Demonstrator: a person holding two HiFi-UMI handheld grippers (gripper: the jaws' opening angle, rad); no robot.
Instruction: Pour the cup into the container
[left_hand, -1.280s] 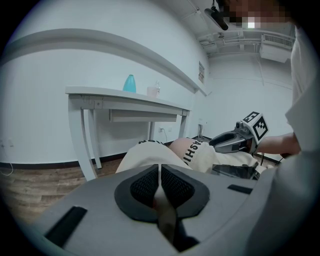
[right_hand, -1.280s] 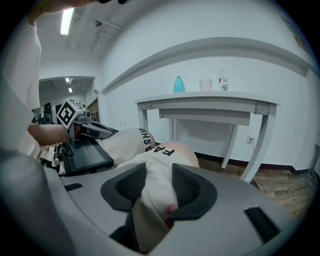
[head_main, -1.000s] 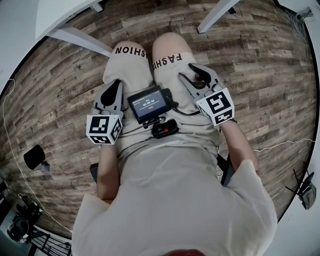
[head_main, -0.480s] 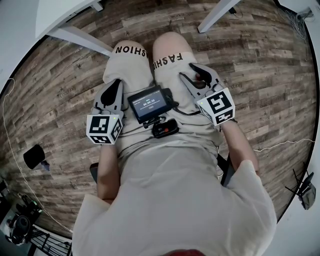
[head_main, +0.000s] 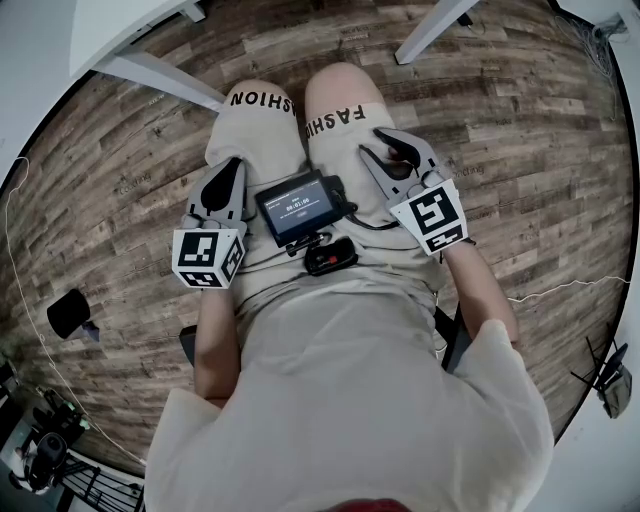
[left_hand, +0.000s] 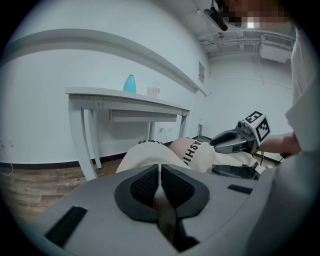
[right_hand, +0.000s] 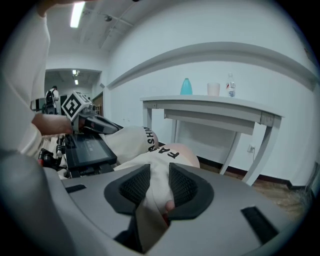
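Cup: pale, upright on the white worktop, between a teal container and a small clear bottle; contents too far off to make out.
Teal container: upright, to the cup's left in the right gripper view, near it but apart; opaque, fill not visible.
Small clear bottle: just beside the cup on its other side; contents too small to tell.
Left gripper: low over the lap, jaws pressed together with only a thin seam between the pads, nothing pinched.
Right gripper: low over the other thigh, jaws a little apart after just closing; nothing pinched, only the beige shorts seen through the gap.
Lap: a screen device between the two grippers, a small black unit just below it.
Reach: both grippers well apart from the worktop, wooden floor between.
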